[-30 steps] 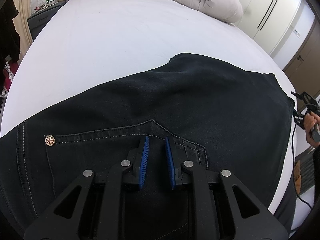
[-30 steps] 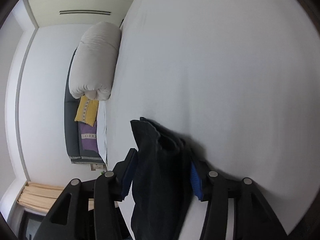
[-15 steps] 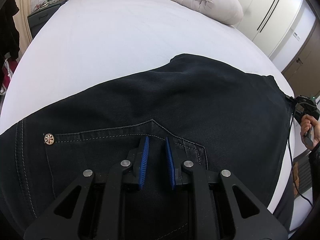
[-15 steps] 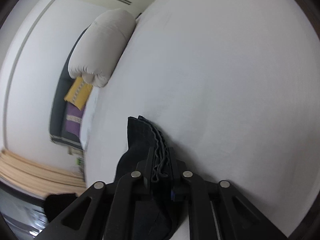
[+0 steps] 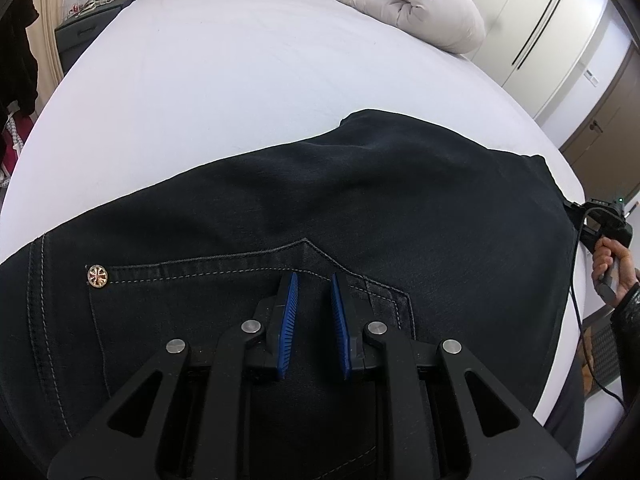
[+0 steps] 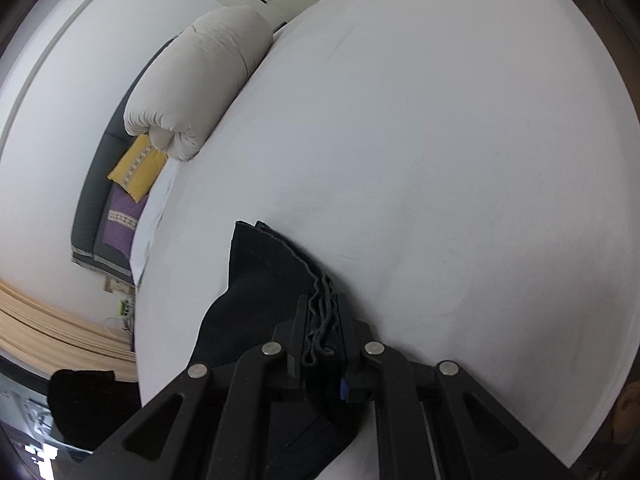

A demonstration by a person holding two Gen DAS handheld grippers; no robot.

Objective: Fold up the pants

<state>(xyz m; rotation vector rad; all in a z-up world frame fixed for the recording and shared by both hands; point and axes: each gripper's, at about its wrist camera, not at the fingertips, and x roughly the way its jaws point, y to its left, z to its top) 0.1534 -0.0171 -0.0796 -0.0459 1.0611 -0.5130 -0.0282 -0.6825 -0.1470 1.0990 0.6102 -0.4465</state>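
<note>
Black jeans (image 5: pixel 360 200) lie spread across the white bed (image 5: pixel 240 60), back pocket and a metal rivet (image 5: pixel 97 276) near me. My left gripper (image 5: pixel 312 286) hovers over the pocket with its blue pads a little apart and nothing between them. My right gripper (image 6: pixel 323 312) is shut on the bunched edge of the pants (image 6: pixel 272 276), at the bed's right side. In the left wrist view the right gripper (image 5: pixel 600 224) and the hand holding it show at the far right edge of the pants.
A rolled beige duvet (image 5: pixel 404 4) lies at the head of the bed, with yellow and purple pillows (image 6: pixel 132 184) behind it. White wardrobes (image 5: pixel 540 28) stand at the right. A dark nightstand (image 5: pixel 84 28) stands at the left.
My right gripper closed from wide open onto the edge of the pants and tilted. My left gripper stayed still over the pocket.
</note>
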